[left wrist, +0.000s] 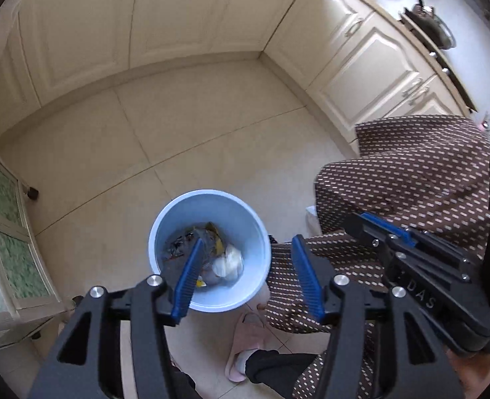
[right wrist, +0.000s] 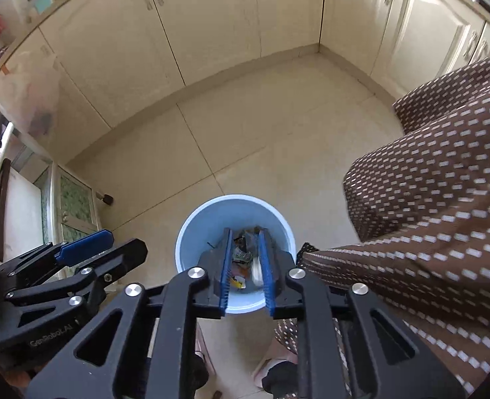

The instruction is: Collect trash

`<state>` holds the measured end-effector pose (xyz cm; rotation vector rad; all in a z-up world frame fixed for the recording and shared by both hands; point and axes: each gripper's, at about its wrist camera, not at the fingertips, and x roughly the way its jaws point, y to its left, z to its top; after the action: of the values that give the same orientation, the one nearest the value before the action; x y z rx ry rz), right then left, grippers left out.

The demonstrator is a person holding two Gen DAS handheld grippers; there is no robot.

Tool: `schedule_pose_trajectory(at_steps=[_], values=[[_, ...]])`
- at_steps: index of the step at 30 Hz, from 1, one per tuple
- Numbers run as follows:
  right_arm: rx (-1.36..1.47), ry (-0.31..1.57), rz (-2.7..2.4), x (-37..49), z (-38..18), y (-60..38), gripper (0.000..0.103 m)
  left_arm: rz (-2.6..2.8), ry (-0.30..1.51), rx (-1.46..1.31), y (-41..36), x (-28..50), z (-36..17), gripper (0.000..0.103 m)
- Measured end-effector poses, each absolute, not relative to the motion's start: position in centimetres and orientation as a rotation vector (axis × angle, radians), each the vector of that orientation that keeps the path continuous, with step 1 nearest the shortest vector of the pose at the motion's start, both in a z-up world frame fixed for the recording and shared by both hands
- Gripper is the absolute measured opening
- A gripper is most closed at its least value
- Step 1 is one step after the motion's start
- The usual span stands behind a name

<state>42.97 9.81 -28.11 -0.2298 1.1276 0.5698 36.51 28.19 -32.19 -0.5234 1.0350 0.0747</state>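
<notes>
A light blue round bin [left wrist: 208, 249] [right wrist: 235, 229] is stood upright on the tiled floor. Crumpled white paper [left wrist: 228, 262], dark wrappers [left wrist: 181, 246] and yellow scraps are held at its bottom.

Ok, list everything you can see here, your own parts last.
Bin: one, light blue, on the floor below both tools.
Trash: several pieces, white, yellow and dark, inside the bin.
Cabinets: cream, along the far and right walls.
Glass-door cabinet: one, green panes, at left.
Pan: one, dark, on the counter at upper right.
Clothing: brown with white dashes, at right.
Slipper: one, pink, beside the bin.
Left tool: black, blue pads, open, empty.
Right tool: black, blue pads, open, narrower gap, empty.
</notes>
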Motion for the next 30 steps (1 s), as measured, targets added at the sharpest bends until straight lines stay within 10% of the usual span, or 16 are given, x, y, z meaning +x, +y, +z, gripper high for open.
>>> schedule_pose_trajectory(at_steps=[16, 30], values=[[-0.263, 0.666, 0.414, 26.3, -8.4, -5.7, 0.066, -0.086, 0.721, -0.252, 17.7, 24.0, -14.0, 0.075], [-0.155, 0.405, 0.205, 13.8, -1.8, -16.6, 0.093, -0.123, 0.446, -0.072, 7.4, 10.9, -3.2, 0.088]])
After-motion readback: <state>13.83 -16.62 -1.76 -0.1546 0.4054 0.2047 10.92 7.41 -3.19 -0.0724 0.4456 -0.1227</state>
